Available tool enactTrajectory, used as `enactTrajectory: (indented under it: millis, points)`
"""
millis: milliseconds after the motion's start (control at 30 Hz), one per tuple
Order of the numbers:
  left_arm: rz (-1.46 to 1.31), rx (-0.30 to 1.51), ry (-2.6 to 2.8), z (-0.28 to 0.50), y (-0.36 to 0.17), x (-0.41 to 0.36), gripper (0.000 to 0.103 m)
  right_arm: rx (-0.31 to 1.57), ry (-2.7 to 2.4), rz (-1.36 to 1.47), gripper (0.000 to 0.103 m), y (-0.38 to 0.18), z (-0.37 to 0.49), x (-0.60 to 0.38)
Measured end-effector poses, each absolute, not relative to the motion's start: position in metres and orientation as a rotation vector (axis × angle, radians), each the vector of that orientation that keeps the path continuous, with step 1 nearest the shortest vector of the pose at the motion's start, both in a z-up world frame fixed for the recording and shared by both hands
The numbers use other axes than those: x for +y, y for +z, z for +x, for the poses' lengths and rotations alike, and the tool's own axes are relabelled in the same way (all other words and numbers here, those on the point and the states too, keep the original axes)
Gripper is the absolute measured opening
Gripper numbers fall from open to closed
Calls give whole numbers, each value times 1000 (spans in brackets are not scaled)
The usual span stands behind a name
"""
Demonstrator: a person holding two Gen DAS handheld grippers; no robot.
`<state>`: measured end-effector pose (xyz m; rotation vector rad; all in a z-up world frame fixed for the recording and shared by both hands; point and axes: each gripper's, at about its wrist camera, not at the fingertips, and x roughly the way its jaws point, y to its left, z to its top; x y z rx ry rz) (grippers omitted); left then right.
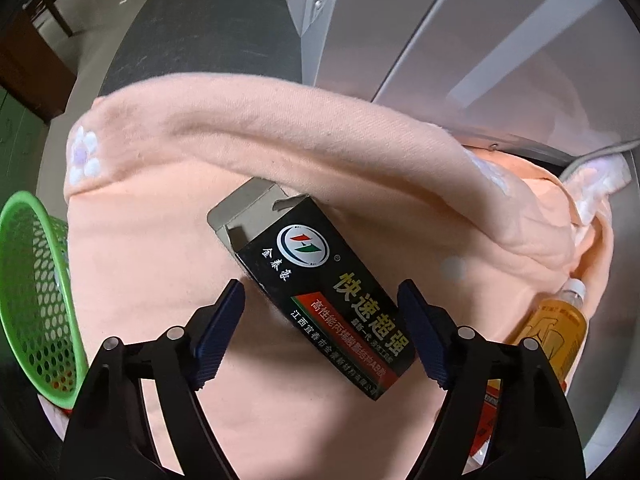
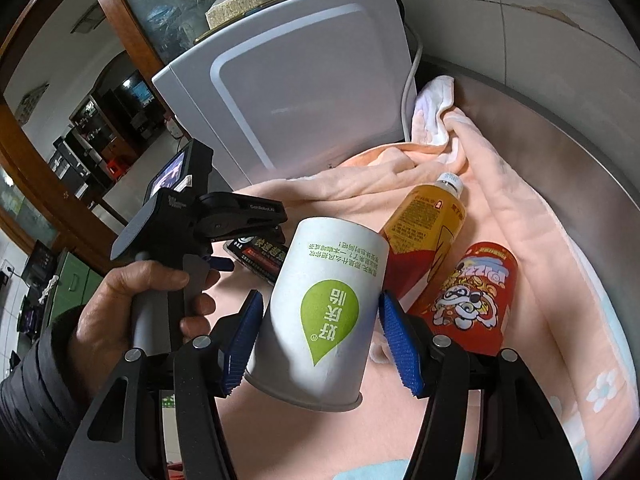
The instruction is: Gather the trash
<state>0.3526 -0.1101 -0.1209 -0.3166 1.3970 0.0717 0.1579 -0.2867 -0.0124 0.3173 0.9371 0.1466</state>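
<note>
L tongs (image 1: 322,312) wide open over black box (image 1: 320,292); R tongs (image 2: 320,332) clamped on paper cup (image 2: 320,312).

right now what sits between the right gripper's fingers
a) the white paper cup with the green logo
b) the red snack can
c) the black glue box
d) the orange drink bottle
a: in the right wrist view the white paper cup fills the gap of the right gripper, with both blue pads against its sides, while the orange drink bottle and the red snack can lie beyond on the peach towel.
</note>
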Motion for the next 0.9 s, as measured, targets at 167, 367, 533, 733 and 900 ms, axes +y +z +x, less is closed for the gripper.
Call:
enactTrajectory:
  millis: [167, 367, 533, 733, 900]
  points:
    - [-310, 1383, 59, 353, -117, -109, 67, 940, 147, 323, 58, -15, 155, -288]
    - [-268, 1330, -3, 345, -96, -95, 43, 937, 156, 319, 58, -16, 148, -284]
    - [-298, 1353, -41, 343, -97, -85, 30, 935, 164, 327, 58, -17, 145, -278]
    - [-267, 1351, -88, 337, -93, -84, 34, 931, 173, 329, 58, -15, 143, -276]
    - [-74, 1289, -174, 325, -83, -96, 42, 922, 167, 342, 58, -14, 139, -283]
